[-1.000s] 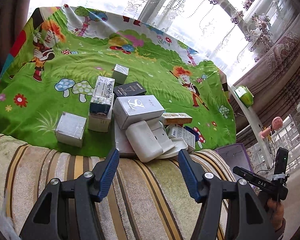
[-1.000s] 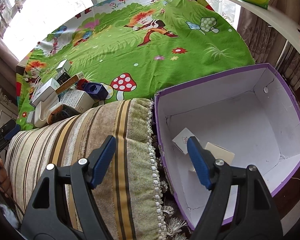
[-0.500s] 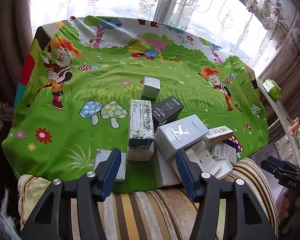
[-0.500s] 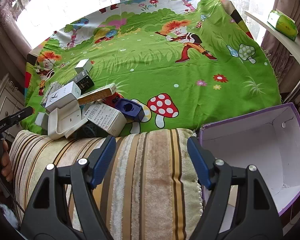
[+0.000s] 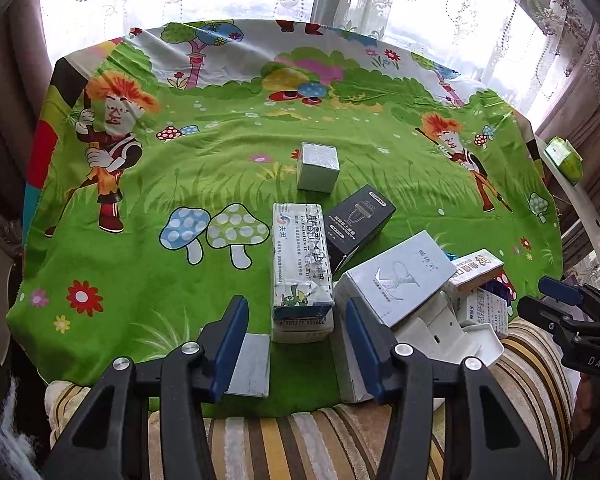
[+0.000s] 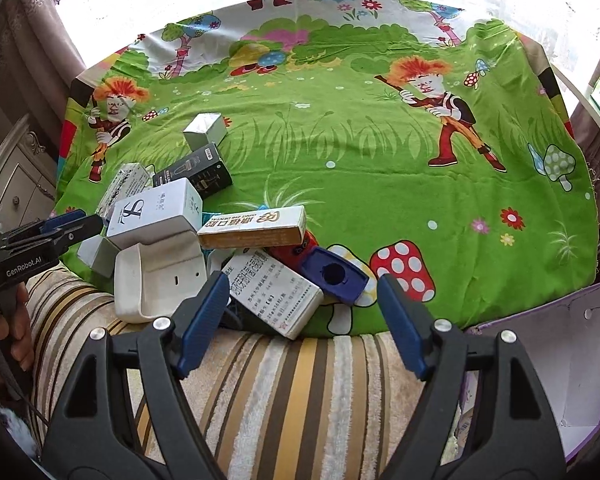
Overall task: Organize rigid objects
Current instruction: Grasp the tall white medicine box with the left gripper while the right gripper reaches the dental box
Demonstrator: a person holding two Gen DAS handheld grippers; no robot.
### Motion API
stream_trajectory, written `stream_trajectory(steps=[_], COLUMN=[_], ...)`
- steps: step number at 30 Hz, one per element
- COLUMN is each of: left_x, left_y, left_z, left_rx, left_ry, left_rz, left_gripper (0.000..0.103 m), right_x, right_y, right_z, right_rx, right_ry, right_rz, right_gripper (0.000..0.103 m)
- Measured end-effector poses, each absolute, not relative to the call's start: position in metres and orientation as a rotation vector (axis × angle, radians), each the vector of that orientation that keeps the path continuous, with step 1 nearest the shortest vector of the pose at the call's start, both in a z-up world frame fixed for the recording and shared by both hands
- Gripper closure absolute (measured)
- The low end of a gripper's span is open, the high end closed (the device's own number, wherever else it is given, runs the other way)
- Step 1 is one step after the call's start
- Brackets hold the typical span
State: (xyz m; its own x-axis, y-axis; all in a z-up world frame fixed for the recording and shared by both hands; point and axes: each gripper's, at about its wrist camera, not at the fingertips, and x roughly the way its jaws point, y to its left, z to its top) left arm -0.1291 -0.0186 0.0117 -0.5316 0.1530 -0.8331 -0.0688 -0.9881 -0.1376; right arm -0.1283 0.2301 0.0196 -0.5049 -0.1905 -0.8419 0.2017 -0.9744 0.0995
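Lace curtains and a bright window back a bed under a green cartoon sheet (image 5: 220, 184), with a striped blanket (image 6: 284, 392) along its near edge. Small boxes lie heaped near that edge: a long white medicine box (image 5: 302, 268), a black box (image 5: 358, 220), a silver-white box (image 5: 400, 280), a yellow box (image 6: 256, 226) and a blue box (image 6: 332, 274). One grey cube (image 5: 318, 166) sits apart. At far right a purple-rimmed bin (image 6: 572, 344) is partly in view; its contents cannot be made out. Most sorting appears outstanding. The left hand-held gripper (image 5: 296, 344) is narrowing, nothing pinched, the medicine box just beyond. The right hand-held gripper (image 6: 300, 320) stands wide and empty.
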Motion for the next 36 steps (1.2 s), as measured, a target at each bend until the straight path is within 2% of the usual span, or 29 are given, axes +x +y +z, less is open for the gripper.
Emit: stream_trajectory(steps=[5,8,14,20,36], left_x=[-0.136,-0.139,-0.143,-0.146,-0.145], left_y=[-0.019,-0.018,-0.018,-0.019,-0.022], left_z=[0.008,0.006,0.001,-0.003,-0.005], left_rx=[-1.470,-1.474,-1.487,-1.494,-1.468], left_ry=[-0.129,-0.127,-0.133,-0.147,-0.190], left_rz=[2.632,2.621,2.602,2.579,2.577], left_gripper=[0.051,0.051,0.055,0.066,0.066], right_x=[-0.135,-0.139,-0.147,-0.154,-0.172], right_y=[0.215,0.206,0.191,0.180,0.171], right_z=[0.017,0.016,0.010,0.004,-0.008], right_rx=[1.412,1.401,1.418,1.439,1.497], right_ry=[0.084,0.109,0.170,0.218,0.231], right_rz=[-2.527,-2.519,-2.495,-2.489,-2.503], right_gripper=[0.023,0.018,0.017,0.016,0.015])
